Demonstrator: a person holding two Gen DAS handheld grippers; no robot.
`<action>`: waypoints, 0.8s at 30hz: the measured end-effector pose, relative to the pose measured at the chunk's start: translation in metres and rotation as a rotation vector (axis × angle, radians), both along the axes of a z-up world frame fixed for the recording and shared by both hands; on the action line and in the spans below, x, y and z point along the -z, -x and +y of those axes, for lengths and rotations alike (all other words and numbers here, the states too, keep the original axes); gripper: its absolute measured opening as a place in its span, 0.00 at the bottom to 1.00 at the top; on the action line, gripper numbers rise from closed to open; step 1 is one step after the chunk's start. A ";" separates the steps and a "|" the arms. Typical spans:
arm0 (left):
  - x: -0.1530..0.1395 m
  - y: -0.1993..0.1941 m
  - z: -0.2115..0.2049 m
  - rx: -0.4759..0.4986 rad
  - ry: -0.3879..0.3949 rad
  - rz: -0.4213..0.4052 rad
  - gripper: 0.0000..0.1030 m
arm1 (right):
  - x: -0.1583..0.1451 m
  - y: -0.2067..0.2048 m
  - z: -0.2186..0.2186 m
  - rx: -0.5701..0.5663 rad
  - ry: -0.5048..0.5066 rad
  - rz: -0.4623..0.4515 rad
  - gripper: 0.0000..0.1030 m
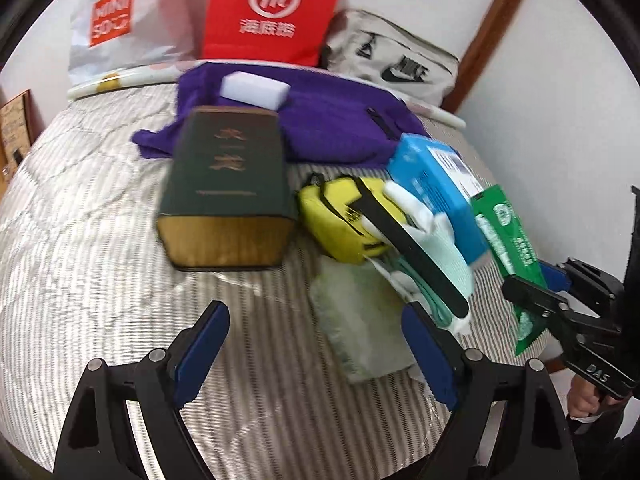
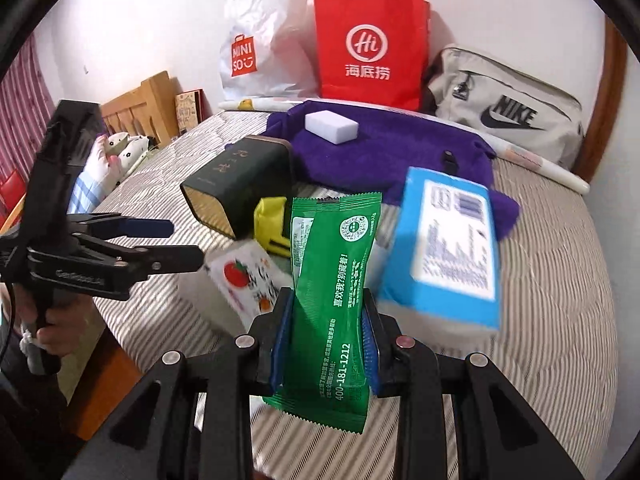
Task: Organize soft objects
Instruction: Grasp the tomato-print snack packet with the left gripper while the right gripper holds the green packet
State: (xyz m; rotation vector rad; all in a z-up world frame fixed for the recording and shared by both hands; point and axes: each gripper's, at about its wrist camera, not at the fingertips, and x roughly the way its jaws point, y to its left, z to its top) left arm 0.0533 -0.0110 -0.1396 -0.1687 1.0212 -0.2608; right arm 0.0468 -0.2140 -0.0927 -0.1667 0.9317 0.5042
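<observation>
The green packet (image 2: pixel 334 312) stands upright between the jaws of the right gripper (image 2: pixel 326 344), which pinch it at its narrow waist, above the striped bed (image 2: pixel 560 280). Just behind it sit a blue box (image 2: pixel 448 248), a yellow pouch (image 2: pixel 272 224) and a white carton (image 2: pixel 240 280). Farther back are a dark green tin (image 2: pixel 240 184) and a purple cloth (image 2: pixel 400 152) with a white block (image 2: pixel 331 127) on it. The left gripper (image 1: pixel 316 356) has its jaws spread and empty, over a pale green cloth (image 1: pixel 360 320). The packet is glossy, with white print and zigzag ends.
</observation>
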 end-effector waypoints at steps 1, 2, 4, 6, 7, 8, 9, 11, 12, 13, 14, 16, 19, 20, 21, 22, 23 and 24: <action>0.002 0.000 -0.003 0.005 -0.004 0.003 0.70 | 0.000 0.003 -0.005 0.010 -0.007 0.001 0.30; 0.005 -0.002 -0.006 0.005 -0.009 0.012 0.63 | 0.001 0.006 -0.009 0.013 -0.011 0.005 0.30; 0.010 -0.005 -0.009 0.004 0.003 0.028 0.42 | 0.005 0.012 -0.018 0.027 -0.015 0.017 0.30; 0.012 -0.005 -0.011 0.024 0.028 0.034 0.23 | 0.010 0.015 -0.025 0.043 -0.018 0.030 0.30; 0.012 -0.005 -0.011 0.026 0.028 0.031 0.16 | 0.014 0.017 -0.030 0.052 -0.020 0.043 0.30; 0.011 -0.004 -0.011 0.024 0.019 0.020 0.15 | 0.016 0.018 -0.033 0.058 -0.021 0.048 0.30; 0.008 -0.002 -0.010 0.023 0.006 0.005 0.13 | 0.018 0.019 -0.036 0.067 -0.022 0.052 0.30; 0.004 0.001 -0.004 -0.004 0.008 -0.007 0.12 | 0.023 0.020 -0.044 0.085 -0.031 0.064 0.30; 0.003 0.003 0.000 -0.006 0.020 -0.009 0.11 | 0.026 0.020 -0.048 0.096 -0.037 0.072 0.30; 0.002 0.005 0.003 -0.009 0.024 -0.011 0.11 | 0.028 0.020 -0.050 0.102 -0.038 0.075 0.30; 0.000 0.008 0.008 -0.025 0.020 -0.014 0.11 | 0.031 0.020 -0.052 0.108 -0.039 0.080 0.30; -0.002 0.013 0.017 -0.047 0.002 -0.022 0.11 | 0.035 0.019 -0.056 0.123 -0.044 0.089 0.30; -0.002 0.019 0.035 -0.096 -0.047 -0.016 0.11 | 0.038 0.019 -0.060 0.133 -0.053 0.097 0.30; -0.002 0.020 0.042 -0.121 -0.072 -0.014 0.11 | 0.038 0.019 -0.061 0.135 -0.052 0.098 0.30; -0.001 0.022 0.050 -0.147 -0.095 -0.014 0.10 | 0.039 0.020 -0.062 0.137 -0.051 0.096 0.30; 0.000 0.023 0.057 -0.165 -0.113 -0.010 0.10 | 0.039 0.020 -0.062 0.137 -0.049 0.098 0.30; 0.002 0.023 0.063 -0.181 -0.123 -0.003 0.10 | 0.039 0.019 -0.062 0.137 -0.048 0.099 0.30; 0.005 0.023 0.070 -0.195 -0.131 0.013 0.10 | 0.040 0.020 -0.063 0.140 -0.046 0.098 0.30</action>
